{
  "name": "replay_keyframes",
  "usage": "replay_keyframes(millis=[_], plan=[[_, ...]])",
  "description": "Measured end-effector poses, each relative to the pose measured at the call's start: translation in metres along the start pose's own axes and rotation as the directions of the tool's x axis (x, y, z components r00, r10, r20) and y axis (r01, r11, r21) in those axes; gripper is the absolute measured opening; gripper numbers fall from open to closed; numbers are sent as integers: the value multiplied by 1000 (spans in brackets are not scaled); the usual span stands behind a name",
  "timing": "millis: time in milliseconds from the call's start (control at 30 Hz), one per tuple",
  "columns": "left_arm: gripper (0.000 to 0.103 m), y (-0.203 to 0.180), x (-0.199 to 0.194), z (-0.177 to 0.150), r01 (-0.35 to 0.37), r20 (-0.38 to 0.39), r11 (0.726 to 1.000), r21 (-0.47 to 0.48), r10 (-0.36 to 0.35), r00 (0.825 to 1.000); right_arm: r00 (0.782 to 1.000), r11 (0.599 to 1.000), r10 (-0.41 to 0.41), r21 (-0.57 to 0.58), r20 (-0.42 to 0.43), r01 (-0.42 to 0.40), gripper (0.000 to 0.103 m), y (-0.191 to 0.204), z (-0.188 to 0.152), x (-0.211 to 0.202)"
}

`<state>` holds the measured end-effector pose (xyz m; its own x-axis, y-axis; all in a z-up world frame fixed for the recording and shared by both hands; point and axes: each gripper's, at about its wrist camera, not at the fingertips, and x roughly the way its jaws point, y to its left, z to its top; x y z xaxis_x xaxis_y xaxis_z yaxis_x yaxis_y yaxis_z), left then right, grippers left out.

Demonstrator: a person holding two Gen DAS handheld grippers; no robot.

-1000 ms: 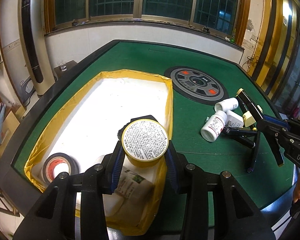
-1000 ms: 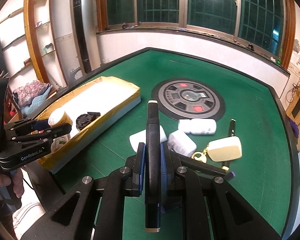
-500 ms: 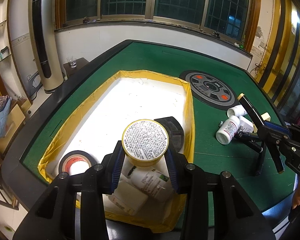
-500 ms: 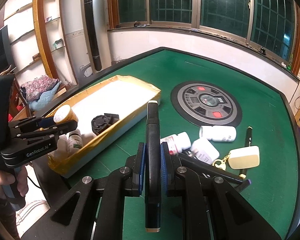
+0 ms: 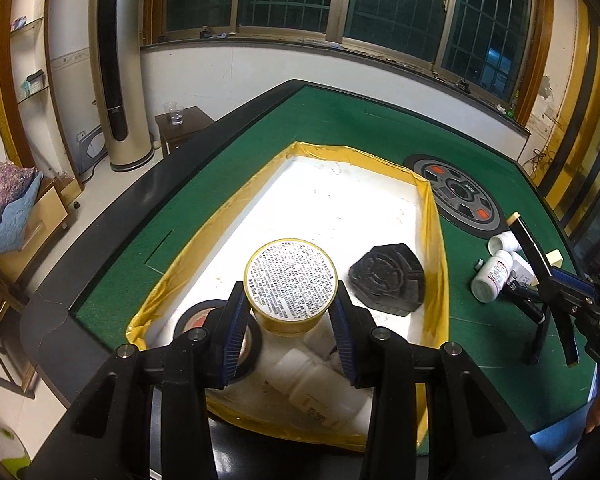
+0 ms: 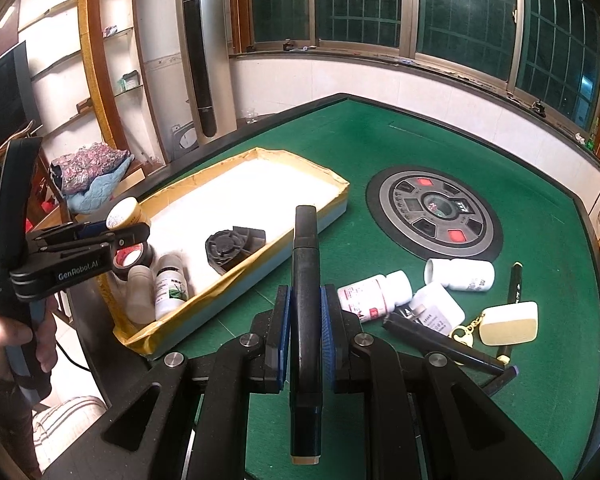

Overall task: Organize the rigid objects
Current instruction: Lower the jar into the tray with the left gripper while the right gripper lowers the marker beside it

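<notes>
- Between the left claw point(image 5: 291, 322) pads sits a yellow jar point(image 5: 291, 286), pinched round its body with the printed white end facing the camera, hanging over the near end of the tray point(image 5: 436, 240).
- Right under it, in the tray: a tape roll point(image 5: 198, 322) and some white bottles point(image 5: 320, 388), with a black hex piece point(image 5: 390, 278) just off to the right. The far half of the tray is bare.
- Right claw point(image 6: 306, 334) is pressed tight on a black marker point(image 6: 306, 280), which sticks out past the pads at both ends. It's above the green desk point(image 6: 480, 152), not over the tray yet.
- Near it on the desk, waiting their turn: three white bottles point(image 6: 458, 274), a second marker point(image 6: 440, 342), a pen point(image 6: 514, 286) and a cream key fob point(image 6: 510, 324).
- What I'd worry about:
  - Letting the jar go where it is means it lands on the tape or bottles, then probably tips and rolls, since it's round. The bare stretch further in looks like the safer spot.
  - The tray wall looks like thin taped paper, so a claw clipping it on the way down could fold it or shove the whole tray.
  - That marker has a lot of overhang, so it could pivot in the grip or catch the tray's edge going in.
  - Both claws heading for the same near corner could bump each other.
</notes>
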<state>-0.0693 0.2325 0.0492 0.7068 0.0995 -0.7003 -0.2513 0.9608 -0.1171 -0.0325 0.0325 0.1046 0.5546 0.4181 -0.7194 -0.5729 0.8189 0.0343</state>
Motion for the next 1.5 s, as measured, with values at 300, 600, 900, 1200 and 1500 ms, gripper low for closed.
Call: replay_keyframes(millis=[300, 600, 900, 1200, 1500], plan=[[38, 18, 14, 6, 1, -26, 999, -47, -2, 1000, 980, 979, 200, 35, -18, -199, 13, 10, 17, 18], [38, 20, 25, 11, -10, -47, 999, -38, 8, 999, 951, 952, 306, 43, -45, -304, 13, 24, 34, 54], [38, 21, 32, 17, -16, -70, 999, -39, 13, 997, 948, 950, 310, 65, -74, -305, 13, 24, 58, 84], [38, 11, 41, 31, -18, -103, 1000, 2, 19, 995, 957, 957, 269, -87, -106, -278, 13, 36, 87, 112], [38, 10, 56, 41, 1, -161, 1000, -2, -1, 987, 958, 949, 238, -173, -161, -265, 13, 41, 98, 138]])
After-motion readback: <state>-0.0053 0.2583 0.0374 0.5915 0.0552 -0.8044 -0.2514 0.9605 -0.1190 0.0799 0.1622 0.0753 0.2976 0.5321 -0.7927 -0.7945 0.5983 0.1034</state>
